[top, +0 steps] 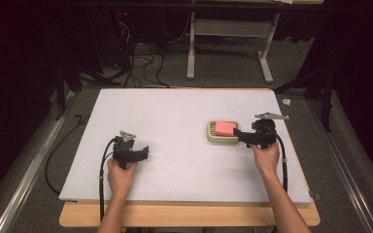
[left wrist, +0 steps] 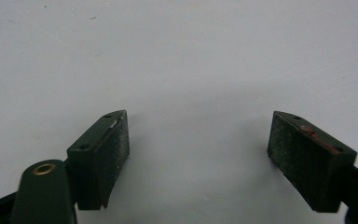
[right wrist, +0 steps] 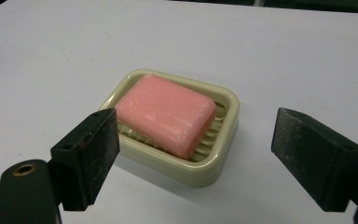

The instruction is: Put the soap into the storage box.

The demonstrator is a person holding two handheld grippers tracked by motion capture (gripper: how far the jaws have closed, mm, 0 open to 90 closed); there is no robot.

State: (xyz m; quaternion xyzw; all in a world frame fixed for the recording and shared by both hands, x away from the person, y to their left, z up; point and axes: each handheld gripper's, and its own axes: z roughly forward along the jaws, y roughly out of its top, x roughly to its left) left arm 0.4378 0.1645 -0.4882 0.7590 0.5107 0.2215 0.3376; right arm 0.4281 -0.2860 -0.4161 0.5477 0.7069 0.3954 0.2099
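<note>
Right claw: black two-jaw tool, nearest the lens in the right gripper view; jaws stand wide apart, nothing between the pads.
Left claw: black two-jaw tool; jaws spread wide over bare white surface, gripping nothing.
Markings: no brand, label or writing can be read on the soap, the dish or either claw.
Soap: pink rectangular bar with rounded corners, lying flat inside the dish.
Dish: cream rectangular plastic soap dish with ribbed floor, standing on the surface.
Soap relative to right claw: just ahead of the open jaws; the dish's near corner lies between the pads and is partly hidden behind the left-hand pad. Contact cannot be told.
High view: right claw at the dish's right edge; left claw well apart, toward the front left.
Surface: white flat board on a wooden table.
Hands: right hand and left hand each hold a tool from the near edge.
</note>
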